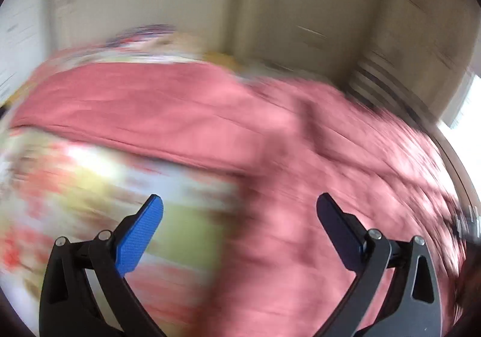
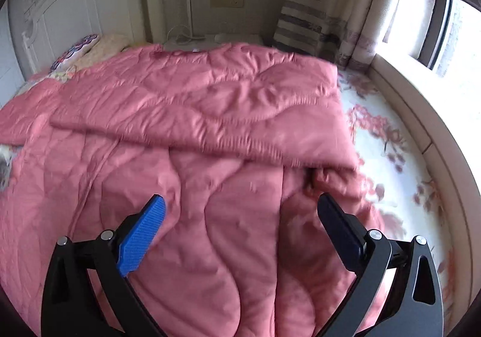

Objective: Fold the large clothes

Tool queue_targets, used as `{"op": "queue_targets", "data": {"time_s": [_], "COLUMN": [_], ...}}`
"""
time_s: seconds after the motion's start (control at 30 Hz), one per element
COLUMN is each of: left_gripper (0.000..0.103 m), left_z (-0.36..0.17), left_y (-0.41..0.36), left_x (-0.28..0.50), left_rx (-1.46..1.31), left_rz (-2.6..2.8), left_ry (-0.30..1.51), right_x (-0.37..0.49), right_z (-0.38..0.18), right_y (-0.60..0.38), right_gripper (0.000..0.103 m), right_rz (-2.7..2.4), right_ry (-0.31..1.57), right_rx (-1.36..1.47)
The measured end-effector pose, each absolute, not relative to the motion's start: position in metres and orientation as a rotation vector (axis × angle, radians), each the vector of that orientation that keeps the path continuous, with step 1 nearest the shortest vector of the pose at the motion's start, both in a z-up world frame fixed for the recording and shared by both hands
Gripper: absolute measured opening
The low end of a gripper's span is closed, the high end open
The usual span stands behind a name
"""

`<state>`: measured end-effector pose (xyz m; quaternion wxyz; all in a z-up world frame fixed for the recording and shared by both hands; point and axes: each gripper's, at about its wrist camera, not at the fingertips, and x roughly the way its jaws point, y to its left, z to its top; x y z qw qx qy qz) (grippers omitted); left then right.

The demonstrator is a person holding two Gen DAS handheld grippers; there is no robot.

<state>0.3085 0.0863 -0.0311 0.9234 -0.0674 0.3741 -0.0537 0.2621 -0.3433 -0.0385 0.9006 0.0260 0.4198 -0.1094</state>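
Note:
A large pink quilted comforter (image 2: 192, 114) lies on the bed, its far part folded over the near part so that a folded edge runs across the middle. My right gripper (image 2: 240, 204) hovers above the near layer, open wide, with nothing between its blue-padded fingers (image 2: 141, 234). The left wrist view is heavily blurred. There the same pink comforter (image 1: 270, 132) covers the right and far side, and its edge crosses the picture. My left gripper (image 1: 239, 203) is open and empty above that edge, over pink cloth on the right and floral sheet on the left.
The floral bed sheet (image 2: 387, 162) shows bare on the right, also blurred at the left as floral sheet (image 1: 75, 186). Behind stand a white headboard (image 2: 69, 9), pillows (image 2: 78, 51), a striped curtain (image 2: 318, 18) and a bright window (image 2: 463, 33). A padded bed rim (image 2: 436, 138) curves along the right.

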Motion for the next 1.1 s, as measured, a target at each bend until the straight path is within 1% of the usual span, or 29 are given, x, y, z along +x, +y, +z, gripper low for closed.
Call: {"op": "queue_targets", "data": {"time_s": [0.07,0.17,0.23,0.33,0.37,0.4,0.43,0.47,0.5,0.53,0.6,0.73,0.83,0.97,1.1], "left_gripper": [0.101,0.101,0.101,0.1,0.093,0.064,0.044,0.011,0.008,0.008,0.007,0.007,0.007,0.008,0.01], "left_z": [-0.029,-0.031,-0.035,-0.036,-0.036,-0.035,-0.035,-0.036,-0.031,-0.02,-0.001,0.06,0.104,0.117,0.087], "left_y": [0.15,0.241,0.272,0.301,0.306,0.308,0.308,0.307,0.306,0.297,0.271,0.185,0.09,-0.022,-0.126], "left_x": [0.332,0.355,0.365,0.382,0.388,0.392,0.397,0.402,0.403,0.396,0.381,0.361,0.35,0.34,0.335], "left_rx": [-0.28,-0.551,-0.634,-0.673,-0.675,-0.673,-0.677,-0.713,-0.746,-0.753,-0.7,-0.573,-0.423,-0.304,-0.218], "left_rz": [0.005,0.105,0.114,0.126,0.128,0.136,0.138,0.118,0.106,0.121,0.094,-0.095,-0.307,-0.516,-0.647], "left_ry": [0.777,0.747,0.735,0.699,0.69,0.686,0.697,0.719,0.706,0.645,0.561,0.439,0.396,0.405,0.516], "right_x": [0.261,0.259,0.261,0.26,0.259,0.258,0.257,0.256,0.254,0.252,0.247,0.237,0.226,0.213,0.207], "right_z": [-0.056,-0.052,-0.053,-0.053,-0.053,-0.053,-0.052,-0.051,-0.05,-0.048,-0.045,-0.039,-0.033,-0.029,-0.03], "right_y": [-0.341,-0.34,-0.34,-0.337,-0.338,-0.338,-0.338,-0.339,-0.339,-0.341,-0.345,-0.357,-0.368,-0.383,-0.395], "right_gripper": [0.097,0.098,0.098,0.098,0.098,0.098,0.098,0.098,0.098,0.098,0.098,0.098,0.098,0.098,0.098], "right_rz": [-0.227,-0.227,-0.232,-0.233,-0.232,-0.23,-0.229,-0.228,-0.226,-0.222,-0.22,-0.227,-0.227,-0.231,-0.219], "right_ry": [0.915,0.893,0.903,0.899,0.896,0.893,0.888,0.88,0.869,0.853,0.825,0.762,0.694,0.619,0.588], "right_rx": [0.035,0.051,0.051,0.049,0.054,0.058,0.062,0.068,0.077,0.092,0.122,0.199,0.269,0.362,0.439]}}
